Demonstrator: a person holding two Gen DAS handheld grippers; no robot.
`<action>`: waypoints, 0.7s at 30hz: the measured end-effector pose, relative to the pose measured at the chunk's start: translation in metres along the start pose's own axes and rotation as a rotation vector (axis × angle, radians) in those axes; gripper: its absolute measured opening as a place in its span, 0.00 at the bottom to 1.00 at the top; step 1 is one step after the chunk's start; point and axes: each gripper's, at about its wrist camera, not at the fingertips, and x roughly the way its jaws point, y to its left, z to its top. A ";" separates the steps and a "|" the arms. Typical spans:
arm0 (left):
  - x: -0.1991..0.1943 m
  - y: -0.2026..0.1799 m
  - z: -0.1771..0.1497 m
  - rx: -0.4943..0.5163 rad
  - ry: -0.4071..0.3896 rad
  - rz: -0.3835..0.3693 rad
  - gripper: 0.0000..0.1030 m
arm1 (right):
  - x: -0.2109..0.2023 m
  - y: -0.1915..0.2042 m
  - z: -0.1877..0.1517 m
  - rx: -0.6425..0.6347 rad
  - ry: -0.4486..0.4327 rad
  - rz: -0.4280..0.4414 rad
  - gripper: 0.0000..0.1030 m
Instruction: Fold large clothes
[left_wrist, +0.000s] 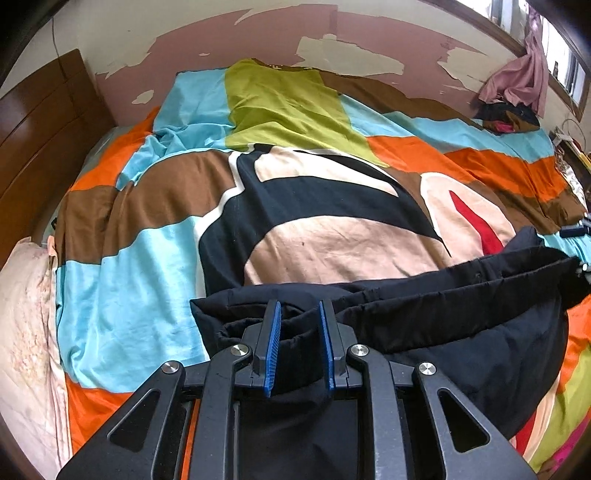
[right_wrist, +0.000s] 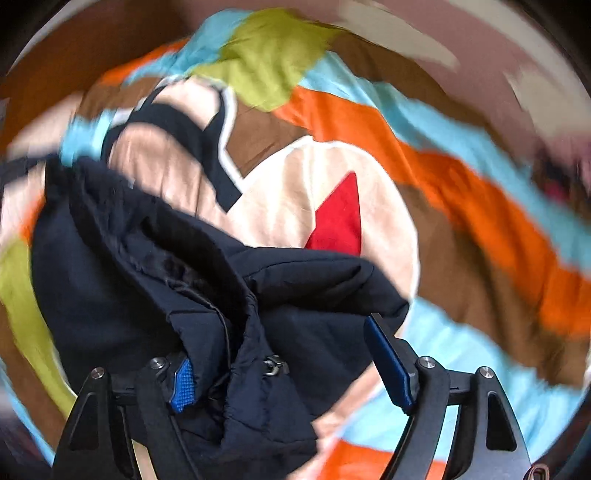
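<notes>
A large black padded jacket (left_wrist: 424, 332) lies bunched along the near edge of the bed. My left gripper (left_wrist: 299, 314) has its blue-padded fingers around a rolled edge of the jacket, with fabric between them. In the blurred right wrist view, the jacket (right_wrist: 207, 280) drapes over my right gripper (right_wrist: 280, 354). Its jaws stand wide apart with folds of the jacket and a metal snap between them. The left finger pad (right_wrist: 183, 384) is mostly buried under fabric.
A patchwork bedspread (left_wrist: 295, 229) in blue, orange, brown, green and beige covers the bed. A wooden headboard (left_wrist: 40, 129) stands at left, a pale pillow (left_wrist: 26, 332) at near left. Clothes are piled (left_wrist: 513, 110) at the far right below a window. The peeling wall (left_wrist: 332, 40) is behind.
</notes>
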 end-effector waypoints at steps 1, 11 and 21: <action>-0.001 -0.002 -0.001 0.009 -0.004 0.003 0.16 | -0.003 -0.002 0.001 0.003 0.001 -0.008 0.77; -0.007 0.005 -0.002 -0.014 -0.031 0.018 0.16 | -0.024 0.000 0.003 0.050 -0.147 -0.309 0.96; -0.053 0.017 -0.029 -0.102 -0.071 -0.147 0.16 | -0.057 0.020 -0.042 0.156 -0.327 0.084 0.96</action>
